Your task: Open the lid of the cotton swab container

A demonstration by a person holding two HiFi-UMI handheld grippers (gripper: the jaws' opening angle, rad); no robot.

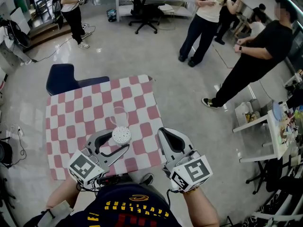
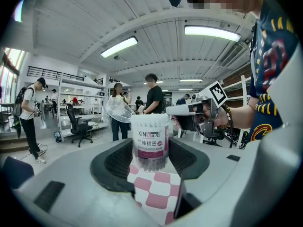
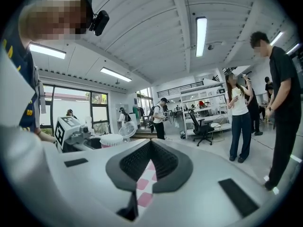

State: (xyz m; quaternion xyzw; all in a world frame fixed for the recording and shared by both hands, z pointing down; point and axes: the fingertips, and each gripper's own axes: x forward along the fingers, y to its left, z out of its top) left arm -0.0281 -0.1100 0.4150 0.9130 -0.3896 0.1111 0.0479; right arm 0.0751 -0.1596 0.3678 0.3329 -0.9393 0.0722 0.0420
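Left gripper [image 2: 149, 161] pinching upright cotton swab container [image 2: 149, 143], clear lid [image 2: 118, 110] hinged open behind; right gripper [image 3: 150, 155] pressed together, empty, above red-and-white checkered worktop [image 1: 75, 117].

Two claws: the left claw [image 1: 114, 140] and the right claw [image 1: 165, 135]. One cotton swab container [image 1: 121, 135], with one clear lid [image 1: 118, 115]. One cloth-covered desk [image 1: 75, 112]. One black office chair [image 1: 142, 8], far off. At least four bystanders: one far left [image 1: 73, 8]; on the far right, one in white [image 1: 206, 18], one behind her [image 1: 233, 4], and one nearer, in black [image 1: 260, 56].
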